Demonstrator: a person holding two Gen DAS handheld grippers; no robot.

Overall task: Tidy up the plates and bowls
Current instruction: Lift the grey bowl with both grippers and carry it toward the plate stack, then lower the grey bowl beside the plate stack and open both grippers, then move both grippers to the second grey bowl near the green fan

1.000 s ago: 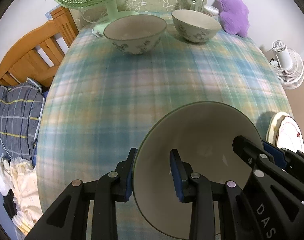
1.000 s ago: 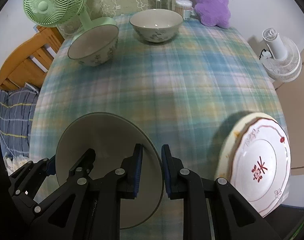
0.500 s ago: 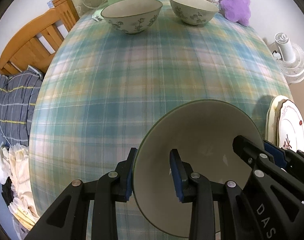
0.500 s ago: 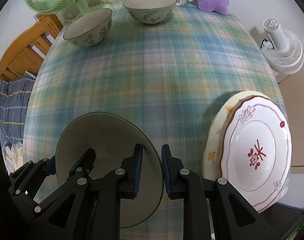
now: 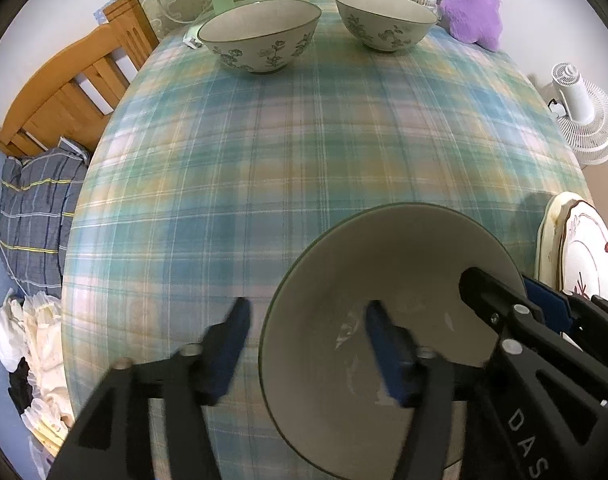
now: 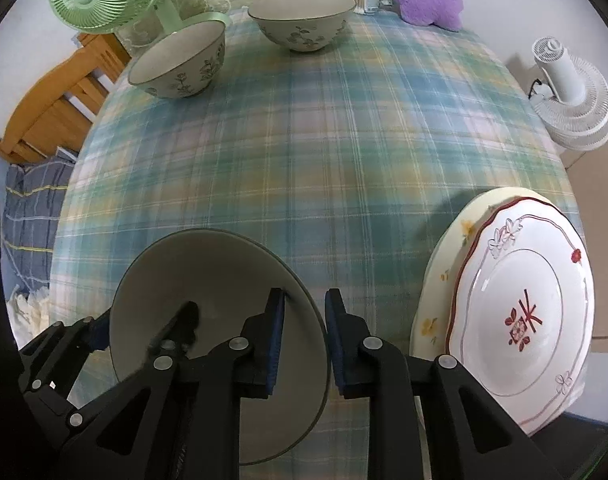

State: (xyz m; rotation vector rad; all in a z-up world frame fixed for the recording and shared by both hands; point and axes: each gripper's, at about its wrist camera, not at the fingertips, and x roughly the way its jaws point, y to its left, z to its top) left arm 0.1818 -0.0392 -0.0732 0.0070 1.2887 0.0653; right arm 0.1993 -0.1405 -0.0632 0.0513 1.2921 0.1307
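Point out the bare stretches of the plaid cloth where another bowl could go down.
The widest bare patch of plaid tablecloth lies mid-table, bordered by two floral ceramic bowls at the far edge, the plain grey-green bowl nearest the grippers, and the stacked red-trimmed plates to its right. The far edge and near right corner are crowded.

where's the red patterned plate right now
The red patterned plate lies at the table's near right edge, on a cream plate, just right of the plain bowl.
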